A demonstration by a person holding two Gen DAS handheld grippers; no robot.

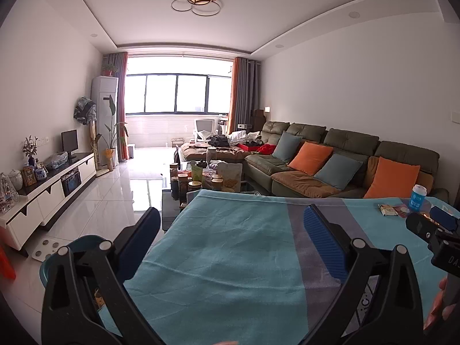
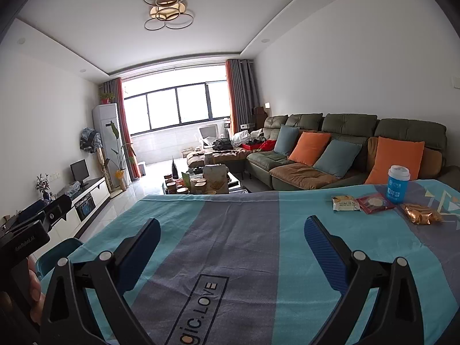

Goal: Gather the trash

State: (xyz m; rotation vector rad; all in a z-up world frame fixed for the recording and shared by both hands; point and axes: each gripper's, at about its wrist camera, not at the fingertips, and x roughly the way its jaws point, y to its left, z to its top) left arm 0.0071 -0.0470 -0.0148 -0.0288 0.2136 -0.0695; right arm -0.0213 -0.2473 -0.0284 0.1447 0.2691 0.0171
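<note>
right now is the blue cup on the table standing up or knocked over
Upright. The blue cup stands on its base on the striped cloth, white lid on top, behind the red packet. Whether it is full cannot be told.

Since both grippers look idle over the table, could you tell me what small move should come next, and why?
Probably move the right gripper, open and empty, forward and rightward toward the pale snack packet, the nearest of the wrappers beside the blue cup. The left gripper is farther from it.
</note>
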